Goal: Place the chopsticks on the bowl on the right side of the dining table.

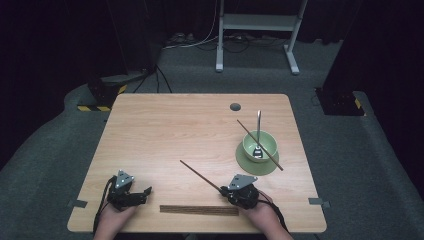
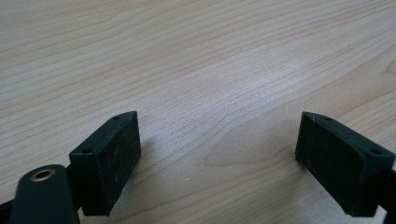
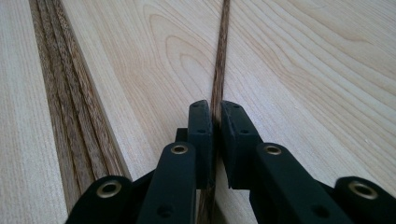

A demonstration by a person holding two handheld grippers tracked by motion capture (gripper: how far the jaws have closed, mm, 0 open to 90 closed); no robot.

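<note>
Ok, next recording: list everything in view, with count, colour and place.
Dark wooden chopstick in grip: one, brown, slanting up-left from the right gripper.
Dark wooden chopstick on bowl: one, brown, across the bowl rim.
Bundle of wooden chopsticks: count unclear, brown, near table edge.
Green ceramic bowl: one, on the saucer.
Green saucer: one, table's right side.
Metal spoon: one, silver, in the bowl.
Light wooden table: one.
Left gripper: black, open.
Right gripper: black, shut on chopstick.

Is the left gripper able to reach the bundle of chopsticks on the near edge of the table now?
Probably yes. The left gripper is open and holds nothing, and the bare table lies between it and the bundle of chopsticks. The right gripper, shut on one chopstick, stays beyond the bundle's far end.
</note>
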